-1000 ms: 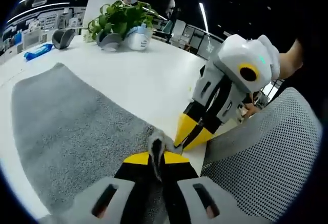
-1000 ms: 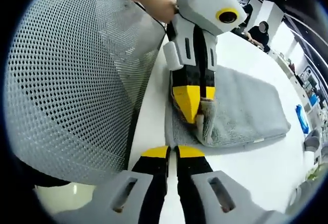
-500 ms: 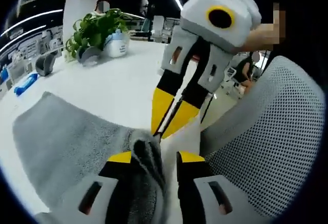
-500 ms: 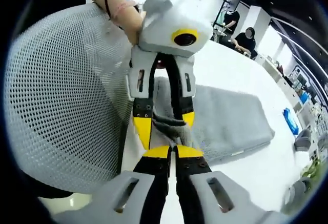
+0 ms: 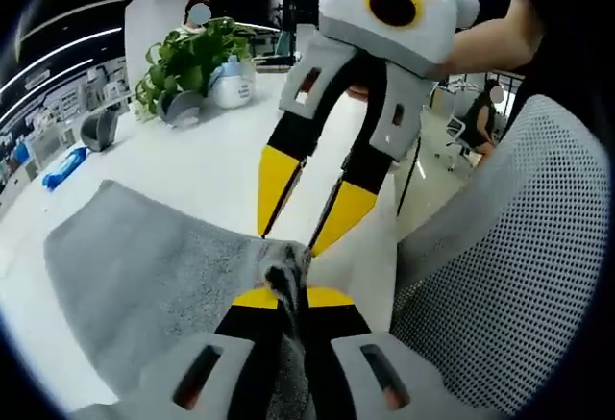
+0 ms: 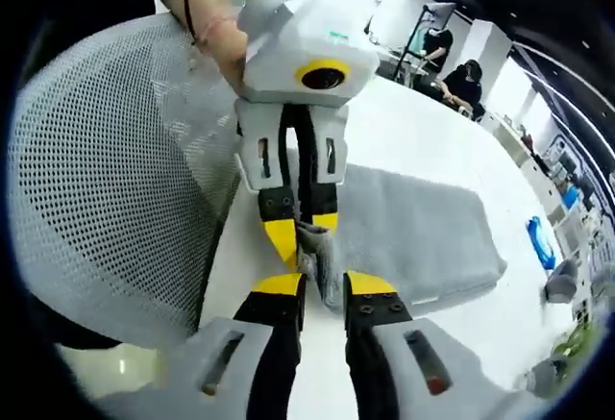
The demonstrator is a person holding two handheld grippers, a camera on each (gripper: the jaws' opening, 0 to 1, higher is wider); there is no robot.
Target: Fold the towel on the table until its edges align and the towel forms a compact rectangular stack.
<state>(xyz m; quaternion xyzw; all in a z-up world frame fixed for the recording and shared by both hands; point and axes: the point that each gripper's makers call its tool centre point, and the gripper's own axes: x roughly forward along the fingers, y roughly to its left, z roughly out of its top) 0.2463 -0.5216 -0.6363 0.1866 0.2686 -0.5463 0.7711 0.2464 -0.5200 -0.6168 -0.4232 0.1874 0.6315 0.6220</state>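
Since half a second ago the left claw (image 5: 286,295) has clenched again on a bunched corner of the grey terry towel (image 5: 144,285): its yellow tips had stood apart around the cloth, and now they press together with the pinched tuft rising between them. Meanwhile the right claw (image 6: 322,284), which was shut a moment ago, has parted its yellow tips and come up to straddle the same raised tuft, so both claws now meet at one corner at the near edge of the white worktop (image 5: 211,165). I judge this a hand-over or re-grip of the corner before a fold is drawn across; the fold itself looks barely begun, since the rest of the towel (image 6: 423,233) lies flat on the worktop, stretching away from the claws toward the far side. In the left gripper view the right claw (image 5: 301,221) hangs spread just beyond the tuft, with a grey mesh chair back (image 5: 500,276) close at the right.
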